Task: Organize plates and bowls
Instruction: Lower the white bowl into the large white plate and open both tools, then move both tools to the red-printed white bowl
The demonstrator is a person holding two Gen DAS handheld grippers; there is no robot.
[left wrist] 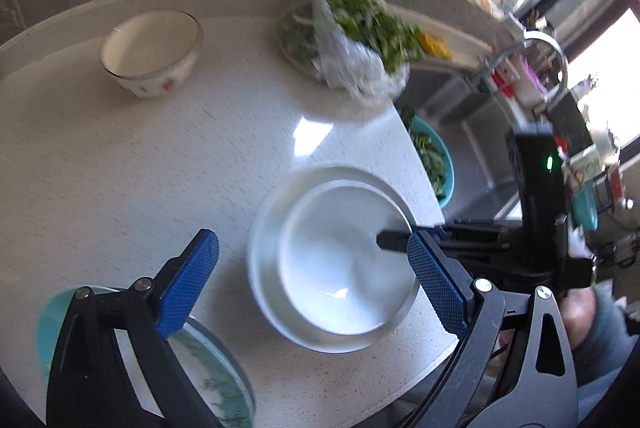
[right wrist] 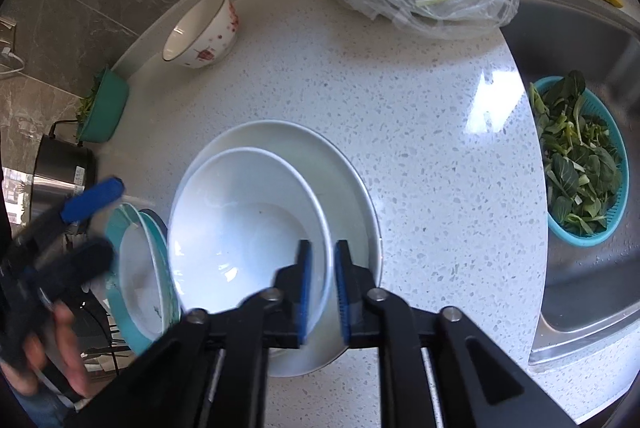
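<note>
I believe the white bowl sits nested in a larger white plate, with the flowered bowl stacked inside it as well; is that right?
Not quite. The white bowl does sit in the larger white plate, but the flowered bowl stands apart on the countertop, as the right wrist view shows.

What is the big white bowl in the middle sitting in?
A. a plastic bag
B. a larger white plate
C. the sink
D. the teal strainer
B: the white bowl is nested in a wider white plate on the countertop.
</note>
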